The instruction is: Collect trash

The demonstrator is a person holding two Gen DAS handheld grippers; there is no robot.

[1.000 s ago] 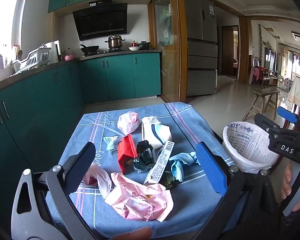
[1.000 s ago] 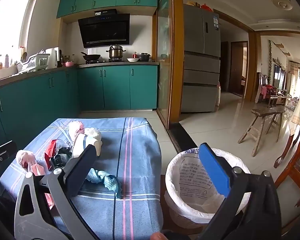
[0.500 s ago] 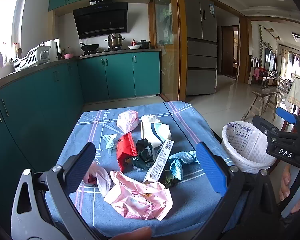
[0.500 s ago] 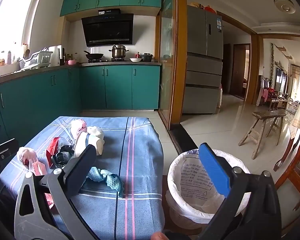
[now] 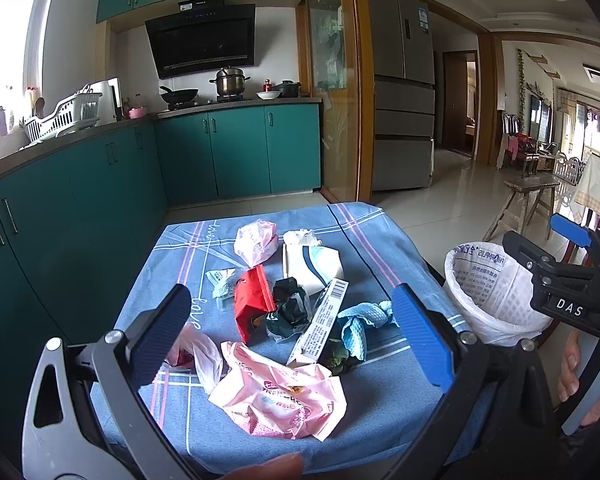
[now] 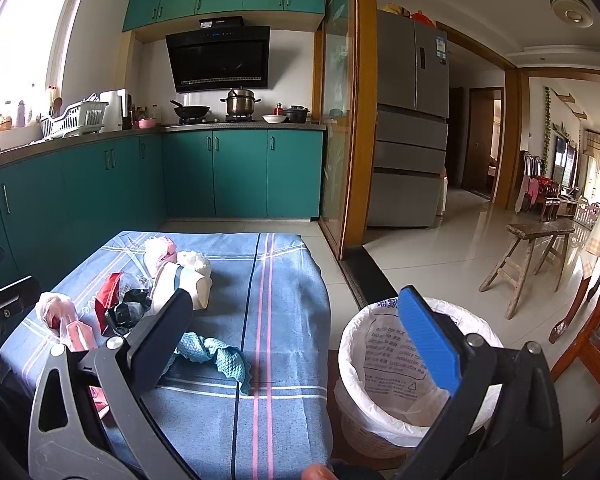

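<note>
Trash lies in a heap on the blue-clothed table (image 5: 372,264): a pink wrapper (image 5: 280,396) nearest me, a red packet (image 5: 252,304), a black crumpled wrapper (image 5: 290,312), a barcode strip (image 5: 324,320), a light-blue rag (image 5: 360,324) (image 6: 216,354), a white tissue pack (image 5: 312,264) and a pink bag (image 5: 256,240). My left gripper (image 5: 292,340) hangs open above the near edge, empty. My right gripper (image 6: 296,340) is open and empty between the table and the white-lined trash bin (image 6: 392,364) (image 5: 488,292).
Teal kitchen cabinets (image 5: 100,184) line the left wall and back. A wooden stool (image 6: 528,264) stands on the tiled floor at the right, with a chair leg (image 6: 580,312) beyond. A refrigerator (image 6: 412,120) stands past the glass door.
Both grippers have drifted slightly back and up; the table and bin sit a little lower in view. Nothing has been picked up.
</note>
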